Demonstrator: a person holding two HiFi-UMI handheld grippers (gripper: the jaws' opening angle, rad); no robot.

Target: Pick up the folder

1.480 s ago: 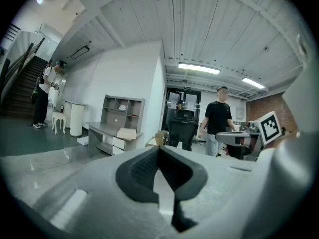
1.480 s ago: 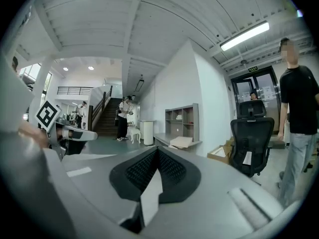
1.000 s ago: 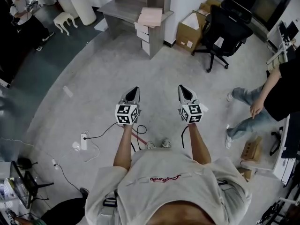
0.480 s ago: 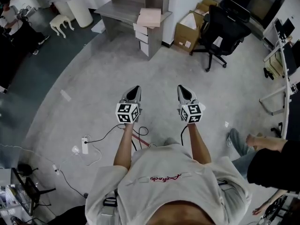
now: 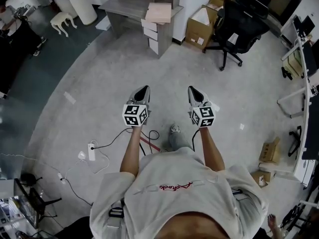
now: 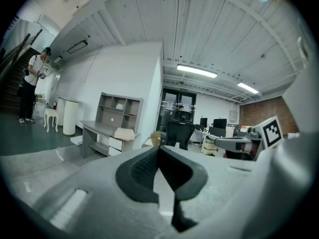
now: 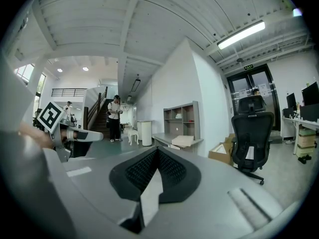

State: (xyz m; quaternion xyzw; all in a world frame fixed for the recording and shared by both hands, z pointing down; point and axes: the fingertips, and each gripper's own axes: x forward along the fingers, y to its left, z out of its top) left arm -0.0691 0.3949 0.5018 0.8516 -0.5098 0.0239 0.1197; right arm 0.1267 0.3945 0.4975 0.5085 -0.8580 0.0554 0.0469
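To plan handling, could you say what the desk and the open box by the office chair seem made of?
Desk: probably laminated board, matt grey, with flat uniform panels and drawers. Box: plain brown cardboard, matt, with folded-open flaps.

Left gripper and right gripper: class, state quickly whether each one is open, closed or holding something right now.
Left gripper: closed, nothing between its jaws.
Right gripper: closed, nothing between its jaws.
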